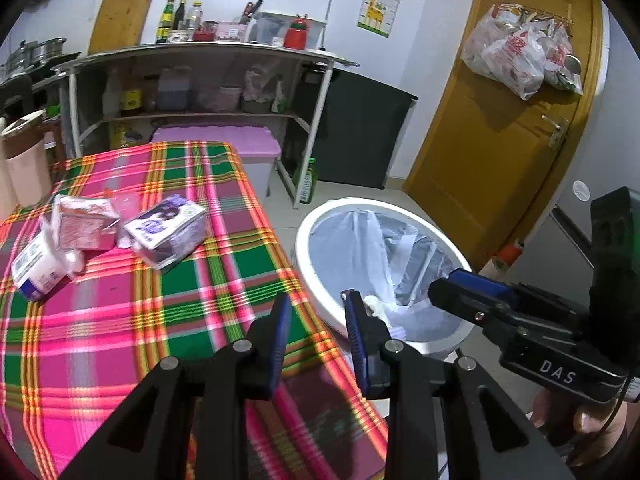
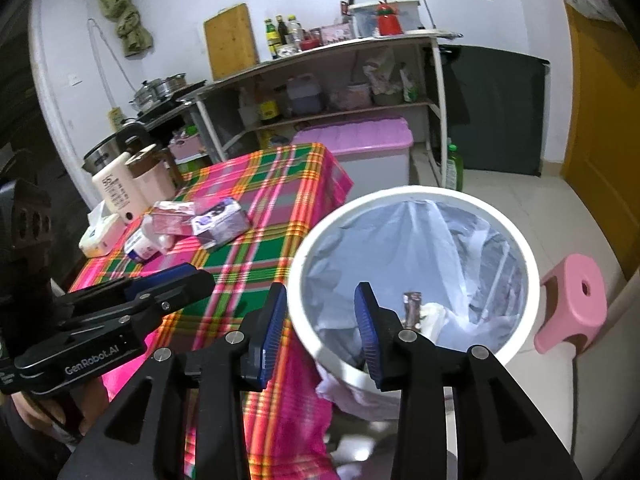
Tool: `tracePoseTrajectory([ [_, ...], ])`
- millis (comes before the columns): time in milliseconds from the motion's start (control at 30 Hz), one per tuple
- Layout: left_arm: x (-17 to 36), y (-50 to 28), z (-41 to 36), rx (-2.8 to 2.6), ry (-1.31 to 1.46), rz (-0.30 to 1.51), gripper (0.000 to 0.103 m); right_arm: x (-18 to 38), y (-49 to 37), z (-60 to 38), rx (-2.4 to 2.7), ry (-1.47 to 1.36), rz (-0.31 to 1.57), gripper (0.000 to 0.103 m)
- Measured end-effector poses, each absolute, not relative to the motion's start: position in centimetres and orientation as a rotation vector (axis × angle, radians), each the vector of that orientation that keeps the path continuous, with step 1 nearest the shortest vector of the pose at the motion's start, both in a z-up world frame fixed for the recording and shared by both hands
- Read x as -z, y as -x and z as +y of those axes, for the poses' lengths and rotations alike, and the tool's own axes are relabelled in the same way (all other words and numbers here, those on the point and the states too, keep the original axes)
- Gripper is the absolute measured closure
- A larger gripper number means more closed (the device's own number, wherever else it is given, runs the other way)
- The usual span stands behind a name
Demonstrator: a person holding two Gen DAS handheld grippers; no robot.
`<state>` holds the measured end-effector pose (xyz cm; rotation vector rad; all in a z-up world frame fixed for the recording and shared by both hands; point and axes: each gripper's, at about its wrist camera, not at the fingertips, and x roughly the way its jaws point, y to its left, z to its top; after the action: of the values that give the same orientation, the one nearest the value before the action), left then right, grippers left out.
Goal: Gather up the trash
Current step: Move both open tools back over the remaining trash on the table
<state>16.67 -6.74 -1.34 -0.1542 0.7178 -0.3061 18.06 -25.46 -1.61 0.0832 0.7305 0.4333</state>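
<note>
A white trash bin (image 1: 312, 276) (image 2: 532, 280) lined with a clear bag stands beside the plaid-covered table (image 1: 132, 320) (image 2: 260, 256). Crumpled wrappers (image 2: 420, 314) lie inside it. On the table lie a purple carton (image 1: 168, 228) (image 2: 220, 220), a pink carton (image 1: 86, 226) (image 2: 170, 222) and a white-blue pack (image 1: 38, 268) (image 2: 140, 248). My left gripper (image 1: 316, 316) is open and empty over the table's edge next to the bin. My right gripper (image 2: 320, 312) is open and empty over the bin's near rim; it also shows in the left wrist view (image 1: 464, 284).
A beige jug (image 1: 24, 160) (image 2: 150, 176), a white bottle (image 2: 116, 188) and a tissue box (image 2: 102, 234) stand at the table's far side. A pink stool (image 2: 576, 300) is right of the bin. A pink-lidded storage box (image 1: 224, 144), shelves and a yellow door (image 1: 500, 128) lie beyond.
</note>
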Motion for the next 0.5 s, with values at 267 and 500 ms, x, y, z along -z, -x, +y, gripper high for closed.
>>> tracePoseTrajectory([
  [267, 2.4, -15.5, -4.3, 0.217, 0.163, 0.726, 0.074, 1.9, -17.3, -23.5, -0.506, -0.06, 0.713, 0.065],
  [500, 3.3, -14.5, -1.8, 0.153, 0.183, 0.733, 0.074, 2.7, -17.3, -21.8, -0.539, -0.047, 0.751, 0.065],
])
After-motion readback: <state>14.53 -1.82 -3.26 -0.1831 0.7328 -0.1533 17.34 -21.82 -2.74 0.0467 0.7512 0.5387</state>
